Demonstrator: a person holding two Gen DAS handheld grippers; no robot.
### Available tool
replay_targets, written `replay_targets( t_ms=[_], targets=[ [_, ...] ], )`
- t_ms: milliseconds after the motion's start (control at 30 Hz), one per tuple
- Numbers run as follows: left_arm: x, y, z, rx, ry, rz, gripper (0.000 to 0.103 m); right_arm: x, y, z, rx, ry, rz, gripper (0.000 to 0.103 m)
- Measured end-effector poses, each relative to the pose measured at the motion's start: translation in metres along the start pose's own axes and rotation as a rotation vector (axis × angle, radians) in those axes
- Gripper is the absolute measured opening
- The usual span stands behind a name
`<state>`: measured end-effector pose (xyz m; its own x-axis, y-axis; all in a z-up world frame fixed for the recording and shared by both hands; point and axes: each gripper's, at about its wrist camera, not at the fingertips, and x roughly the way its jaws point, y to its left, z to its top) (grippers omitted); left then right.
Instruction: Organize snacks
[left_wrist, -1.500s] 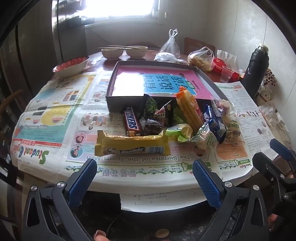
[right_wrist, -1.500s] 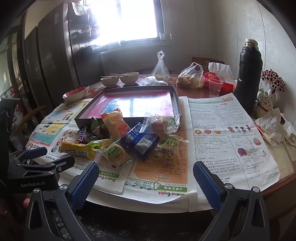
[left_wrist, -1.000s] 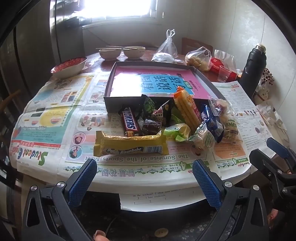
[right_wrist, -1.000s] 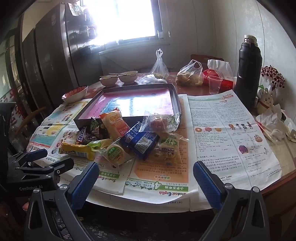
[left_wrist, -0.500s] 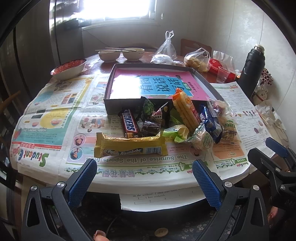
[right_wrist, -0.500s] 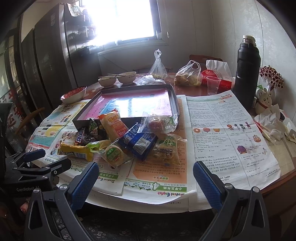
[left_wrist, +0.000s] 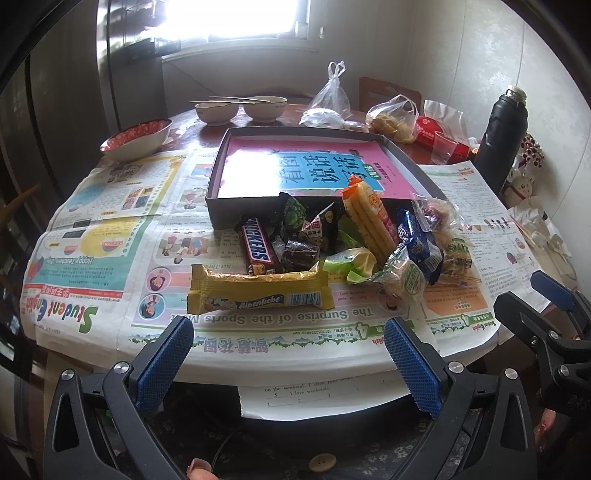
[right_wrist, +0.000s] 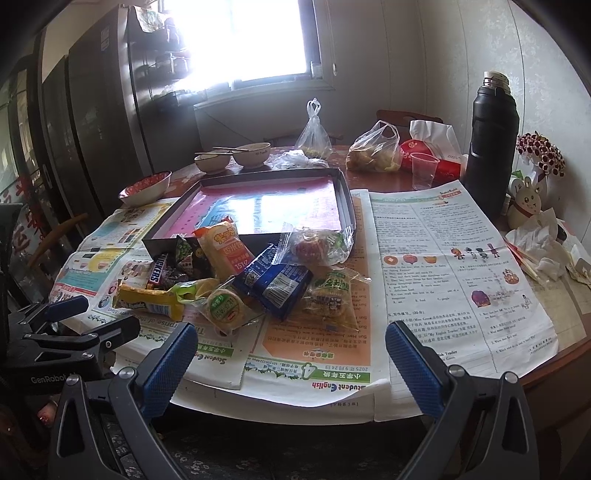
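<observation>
I'm holding both grippers spread wide with nothing between the fingers, parked at the near table edge; across the last second and a half the views are only drifting slightly, no snack is shifting, so sorting isn't started yet. Left gripper (left_wrist: 288, 354): the yellow Alpenliebe bar (left_wrist: 258, 293) is lying crosswise just ahead of the gap between the fingers, closest candidate. Just beyond it the Snickers bar (left_wrist: 257, 249) is pointing away from me, with the orange cracker pack (left_wrist: 365, 218) leaning on the box wall ahead of the right finger. Right gripper (right_wrist: 291, 350): the round green-label cake (right_wrist: 223, 308) and the blue wafer pack (right_wrist: 275, 280) are sitting ahead, toward the left finger. Past the pile, the open dark box (left_wrist: 218, 177) is still holding only its pink liner sheet. Judging the whole pile is still outside it, I'm expecting the Alpenliebe first.
</observation>
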<state>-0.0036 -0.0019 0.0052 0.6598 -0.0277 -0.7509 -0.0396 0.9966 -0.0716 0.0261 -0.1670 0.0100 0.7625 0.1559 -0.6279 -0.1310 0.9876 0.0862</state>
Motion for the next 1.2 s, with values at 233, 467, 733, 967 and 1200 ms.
replay_targets(
  t_ms=[233, 467, 733, 967, 1200],
  targets=[
    [0.000, 0.000, 0.000, -0.001, -0.002, -0.001, 0.103, 0.000, -0.001, -0.001, 0.005, 0.001, -0.002, 0.103],
    [0.000, 0.000, 0.000, -0.001, -0.001, -0.002, 0.103, 0.001, -0.001, -0.001, 0.005, 0.002, -0.004, 0.103],
    [0.002, 0.001, 0.002, -0.001, 0.002, -0.014, 0.103, 0.003, -0.004, 0.001, 0.008, 0.001, -0.010, 0.103],
    [0.008, 0.010, 0.002, -0.025, 0.021, -0.023, 0.103, 0.012, -0.007, 0.002, 0.023, 0.023, -0.005, 0.103],
    [0.018, 0.028, 0.003, -0.086, 0.053, -0.018, 0.103, 0.016, -0.008, 0.003, 0.022, 0.029, 0.001, 0.103]
  ],
)
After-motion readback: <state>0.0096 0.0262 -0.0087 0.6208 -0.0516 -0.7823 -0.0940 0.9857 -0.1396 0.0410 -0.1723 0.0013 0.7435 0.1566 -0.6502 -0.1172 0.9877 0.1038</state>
